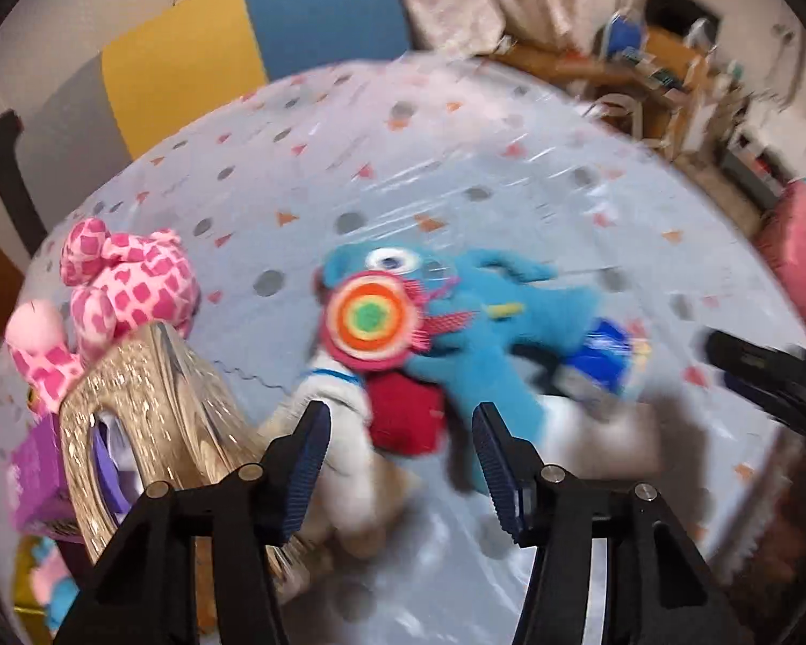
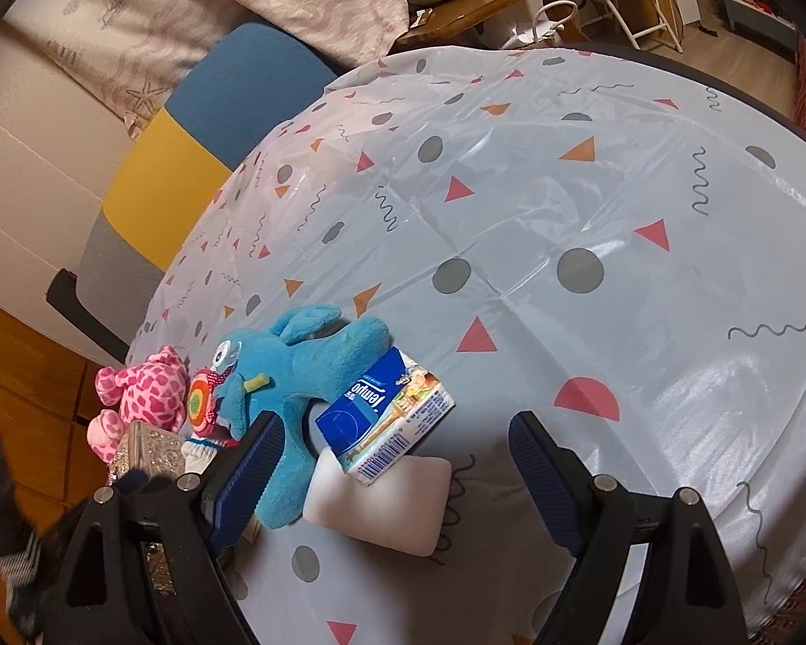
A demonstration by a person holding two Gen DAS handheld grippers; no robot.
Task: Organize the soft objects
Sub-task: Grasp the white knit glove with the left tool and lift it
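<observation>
A blue plush monster (image 1: pixel 489 312) (image 2: pixel 306 360) lies on the patterned tablecloth with a rainbow disc (image 1: pixel 371 322) at its face. Under it are a white plush with a red part (image 1: pixel 344 430), a blue Tempo tissue pack (image 2: pixel 387 414) and a white soft block (image 2: pixel 392 505). A pink patterned plush (image 1: pixel 134 285) (image 2: pixel 150 387) leans on a gold glitter box (image 1: pixel 150 398). My left gripper (image 1: pixel 400 414) hovers open over the white and red plush, its pads pressing nothing. My right gripper (image 2: pixel 392 419) stands wide open over the tissue pack and block.
A chair (image 2: pixel 150 172) with yellow, blue and grey panels stands beyond the round table's far left edge. A purple box (image 1: pixel 32 467) sits beside the gold one. The tablecloth (image 2: pixel 591 188) stretches bare to the right. Furniture and clutter fill the room behind.
</observation>
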